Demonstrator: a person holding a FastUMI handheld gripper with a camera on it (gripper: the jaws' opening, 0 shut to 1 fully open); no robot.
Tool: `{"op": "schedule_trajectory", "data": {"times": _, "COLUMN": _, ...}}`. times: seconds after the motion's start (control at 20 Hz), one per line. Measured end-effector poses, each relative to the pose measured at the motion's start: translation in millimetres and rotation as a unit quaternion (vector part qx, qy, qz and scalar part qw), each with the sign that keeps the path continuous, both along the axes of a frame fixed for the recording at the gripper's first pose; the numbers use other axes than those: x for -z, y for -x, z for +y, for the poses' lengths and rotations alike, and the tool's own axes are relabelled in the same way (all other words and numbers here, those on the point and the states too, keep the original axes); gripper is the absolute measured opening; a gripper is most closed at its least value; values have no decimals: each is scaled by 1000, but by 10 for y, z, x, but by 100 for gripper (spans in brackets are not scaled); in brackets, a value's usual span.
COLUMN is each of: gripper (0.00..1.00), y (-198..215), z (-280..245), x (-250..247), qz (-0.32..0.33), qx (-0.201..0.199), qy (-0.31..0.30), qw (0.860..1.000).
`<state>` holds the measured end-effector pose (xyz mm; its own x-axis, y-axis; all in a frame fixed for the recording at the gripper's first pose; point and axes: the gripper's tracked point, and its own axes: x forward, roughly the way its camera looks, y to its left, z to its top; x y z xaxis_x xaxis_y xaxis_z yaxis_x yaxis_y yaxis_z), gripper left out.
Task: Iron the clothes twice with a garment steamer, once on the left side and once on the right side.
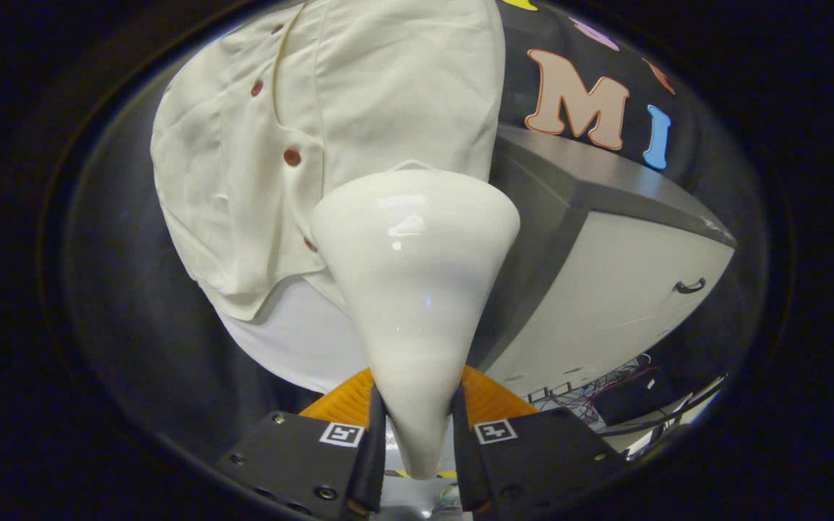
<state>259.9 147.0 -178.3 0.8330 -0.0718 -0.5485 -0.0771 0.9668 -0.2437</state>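
Right, nearest first: hand-held gripper [417,434] is pinching the steamer [414,282] by its narrow handle end, both fingers pressed on it, one each side. Steamer widens away from the fingers to its broad head, which sits against or just in front of the shirt [330,130]; contact can't be confirmed from this angle. Shirt is cream w/ reddish buttons [292,155], hanging just beyond the head, button placket to the left of the steamer. Head is on the panel right of the placket, near the lower hem. Further off, beside the shirt, a grey-topped cabinet [620,289] w/ a dark handle.

Progress, as a judgement: one pass looks underway on that side. Whether it's 1st or 2nd pass can't be told, no visible mark of steaming on the fabric.
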Motion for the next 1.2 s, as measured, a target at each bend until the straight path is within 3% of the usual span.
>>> {"op": "schedule_trajectory", "data": {"times": 0.5, "gripper": 41, "y": 631, "z": 289, "x": -1109, "qz": -106, "qx": -10, "qy": -18, "qw": 994}}
{"op": "schedule_trajectory", "data": {"times": 1.2, "gripper": 40, "y": 1881, "z": 360, "x": -2197, "qz": -243, "qx": -28, "qy": -64, "qw": 968}}
